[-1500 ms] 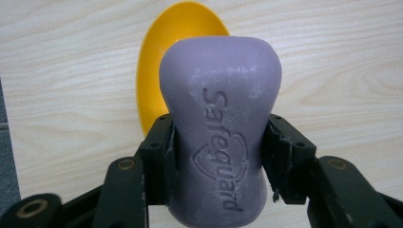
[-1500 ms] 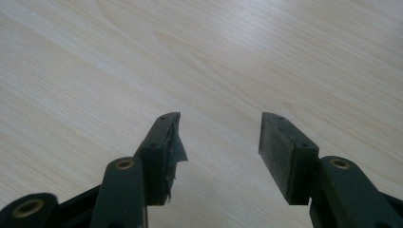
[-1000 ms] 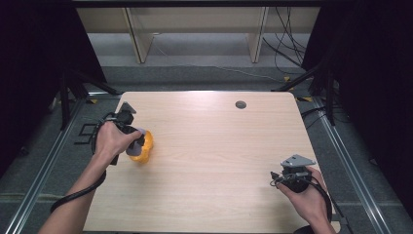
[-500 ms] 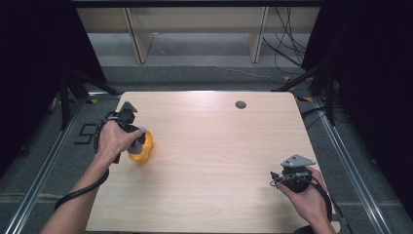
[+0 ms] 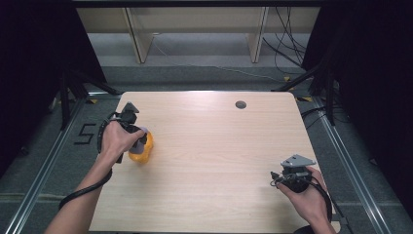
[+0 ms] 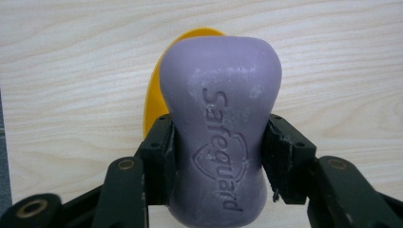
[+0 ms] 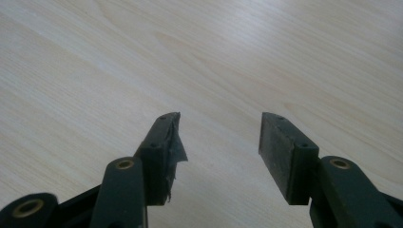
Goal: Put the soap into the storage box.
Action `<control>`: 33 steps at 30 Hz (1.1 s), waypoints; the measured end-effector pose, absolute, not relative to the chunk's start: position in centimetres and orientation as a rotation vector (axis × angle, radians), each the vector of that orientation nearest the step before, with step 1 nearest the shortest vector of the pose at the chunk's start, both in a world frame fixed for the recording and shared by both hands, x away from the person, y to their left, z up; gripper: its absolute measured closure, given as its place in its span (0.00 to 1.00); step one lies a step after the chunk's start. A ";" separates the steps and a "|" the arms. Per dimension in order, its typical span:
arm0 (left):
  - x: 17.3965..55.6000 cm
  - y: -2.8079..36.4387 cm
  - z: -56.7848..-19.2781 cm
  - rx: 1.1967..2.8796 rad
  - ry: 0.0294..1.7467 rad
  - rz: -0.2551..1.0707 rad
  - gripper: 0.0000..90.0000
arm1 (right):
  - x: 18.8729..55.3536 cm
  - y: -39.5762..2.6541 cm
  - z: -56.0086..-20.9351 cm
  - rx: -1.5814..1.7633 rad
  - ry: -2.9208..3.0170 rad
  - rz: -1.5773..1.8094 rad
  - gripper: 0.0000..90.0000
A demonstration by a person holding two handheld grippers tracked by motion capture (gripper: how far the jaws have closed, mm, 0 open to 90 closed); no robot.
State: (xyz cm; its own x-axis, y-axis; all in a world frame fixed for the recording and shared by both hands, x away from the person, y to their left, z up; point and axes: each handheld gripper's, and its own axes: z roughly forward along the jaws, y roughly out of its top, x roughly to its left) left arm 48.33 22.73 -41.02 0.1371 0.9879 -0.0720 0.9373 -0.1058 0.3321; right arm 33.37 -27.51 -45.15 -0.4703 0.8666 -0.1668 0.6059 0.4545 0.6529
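Note:
A purple bar of soap (image 6: 219, 123), stamped with a brand name, is clamped at its narrow waist between the two black jaws of my left gripper (image 6: 218, 142). Behind it lies a yellow dish (image 6: 161, 80) on the wooden table. In the high view the left gripper (image 5: 138, 140) is at the table's left side, over the yellow dish (image 5: 141, 152), with the soap (image 5: 141, 138) just above it. My right gripper (image 5: 275, 178) rests near the table's front right, and its jaws stand open (image 7: 218, 137) with bare wood between them.
The light wooden table (image 5: 214, 146) has a round dark cable hole (image 5: 240, 104) at the back. Black cables trail from both grippers. Dark floor and metal rails flank the table; shelving legs stand behind it.
The left hand has shifted slightly with the soap over the yellow dish. The right hand has stayed put.

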 end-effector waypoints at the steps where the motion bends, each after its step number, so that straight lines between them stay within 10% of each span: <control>1: 48.3 22.7 -41.0 2.122 1.871 0.241 0.55 | 33.4 -27.5 -45.1 1.230 2.224 0.717 0.55; 33: 49.1 22.7 -42.5 2.114 1.907 0.243 0.55 | 33.3 -27.4 -45.1 1.260 2.227 0.719 0.55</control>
